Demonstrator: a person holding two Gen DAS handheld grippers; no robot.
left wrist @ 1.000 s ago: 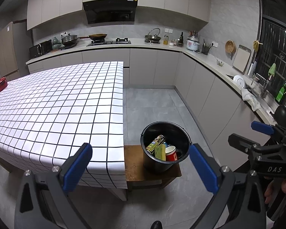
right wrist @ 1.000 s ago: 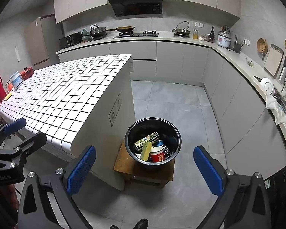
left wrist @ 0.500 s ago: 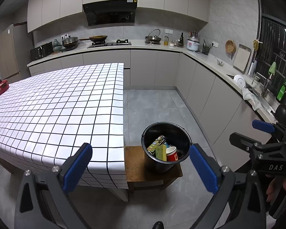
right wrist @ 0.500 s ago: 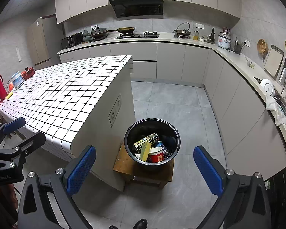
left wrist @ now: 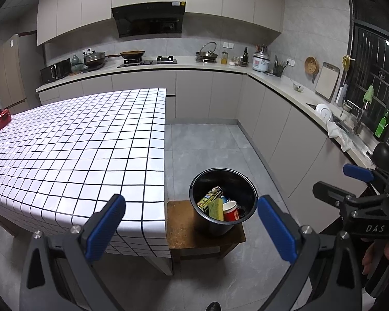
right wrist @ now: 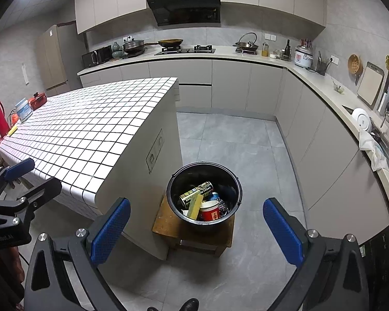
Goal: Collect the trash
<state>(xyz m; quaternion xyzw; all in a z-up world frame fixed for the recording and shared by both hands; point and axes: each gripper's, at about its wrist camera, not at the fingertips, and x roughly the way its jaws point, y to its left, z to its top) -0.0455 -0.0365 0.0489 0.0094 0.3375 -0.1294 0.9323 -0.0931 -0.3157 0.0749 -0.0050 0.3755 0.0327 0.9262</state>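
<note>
So not much has changed over the last second, honestly. We've drifted back and up a touch, and the black bucket (left wrist: 222, 202) sits a bit lower and more centred in both views than before; nothing inside it has shifted. It stands on the little wooden stool (left wrist: 192, 229) just off the corner of the checked tabletop (left wrist: 75, 145).

Left gripper (left wrist: 192, 226) and right gripper (right wrist: 197, 229) both have their fingers spread wide with nothing between them. In the right wrist view the bucket is at about 12 o'clock from the gripper; in the left view, roughly 1 o'clock.

Inside we can see a can (right wrist: 196, 192), a yellow sponge (right wrist: 196, 206) and a red-and-white cup (right wrist: 210, 210). The near part of the tabletop looks bare of trash; only some red containers (right wrist: 37, 98) sit way off at the far edge, around 10 o'clock.

Our read: the collecting looks pretty much done, and we're just backing off.
</note>
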